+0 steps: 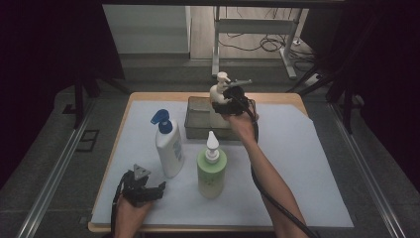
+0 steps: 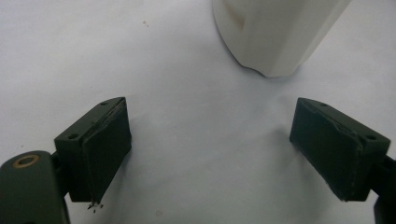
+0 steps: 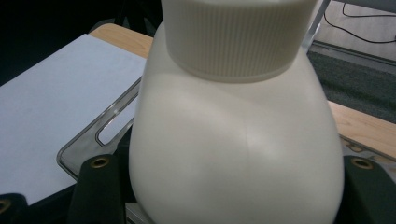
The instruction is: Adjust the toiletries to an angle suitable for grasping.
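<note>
The right gripper (image 1: 224, 99) clamps a cream pump bottle (image 3: 233, 154) over the clear bin (image 1: 198, 119). Nearer than the bin stand a blue-capped white bottle (image 1: 168, 148) and a green bottle (image 1: 211, 171). The left gripper (image 2: 210, 140), jaws wide, rests beside the white bottle.

On the table (image 1: 317, 148), a tray (image 1: 198, 119) sits at the rear centre with one bottle (image 1: 218, 91) at its right end, a pump bottle (image 1: 167, 146) stands before it to the left, and a spray bottle (image 1: 211, 171) stands just right of that.
</note>
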`<move>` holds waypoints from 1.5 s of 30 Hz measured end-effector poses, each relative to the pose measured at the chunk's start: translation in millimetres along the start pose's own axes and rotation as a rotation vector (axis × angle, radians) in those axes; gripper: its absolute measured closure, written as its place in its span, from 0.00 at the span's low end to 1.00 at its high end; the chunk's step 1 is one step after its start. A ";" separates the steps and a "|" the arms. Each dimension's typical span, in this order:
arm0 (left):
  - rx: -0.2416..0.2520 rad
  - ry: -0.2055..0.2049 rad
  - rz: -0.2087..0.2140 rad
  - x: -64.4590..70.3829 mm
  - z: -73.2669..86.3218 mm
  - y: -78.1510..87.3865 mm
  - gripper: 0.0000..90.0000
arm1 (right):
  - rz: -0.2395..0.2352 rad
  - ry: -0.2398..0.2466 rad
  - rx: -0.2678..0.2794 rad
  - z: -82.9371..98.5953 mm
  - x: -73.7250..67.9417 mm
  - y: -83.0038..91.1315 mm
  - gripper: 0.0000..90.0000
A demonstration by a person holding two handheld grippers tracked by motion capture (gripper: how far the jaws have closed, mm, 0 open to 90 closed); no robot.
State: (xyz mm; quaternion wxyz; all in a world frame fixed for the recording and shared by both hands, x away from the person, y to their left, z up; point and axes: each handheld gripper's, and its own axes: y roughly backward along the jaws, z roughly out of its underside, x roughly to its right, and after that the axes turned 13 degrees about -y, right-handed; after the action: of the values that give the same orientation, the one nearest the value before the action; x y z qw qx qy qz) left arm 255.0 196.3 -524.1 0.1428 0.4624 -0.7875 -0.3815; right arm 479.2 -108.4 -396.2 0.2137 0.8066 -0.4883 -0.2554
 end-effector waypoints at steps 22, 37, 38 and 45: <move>0.001 0.000 0.000 0.0 0.0 -0.1 0.14 | -0.010 0.026 -0.001 15.3 1.3 -5.3 0.39; 0.001 0.000 0.000 0.0 0.1 -0.1 0.14 | -0.034 0.047 -0.024 26.3 8.5 -2.6 0.36; 0.001 0.000 0.000 0.0 0.1 -0.1 0.14 | -0.037 0.042 -0.025 27.1 8.9 -1.3 0.37; 0.002 0.001 -0.001 0.2 0.2 0.0 0.14 | -0.046 0.056 -0.031 32.6 12.1 7.2 0.38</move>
State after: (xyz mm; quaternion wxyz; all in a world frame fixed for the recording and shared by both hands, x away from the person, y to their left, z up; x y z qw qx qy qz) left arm 254.8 196.2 -524.2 0.1424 0.4632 -0.7875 -0.3809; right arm 458.9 -125.5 -419.8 0.2337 0.8211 -0.4595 -0.2449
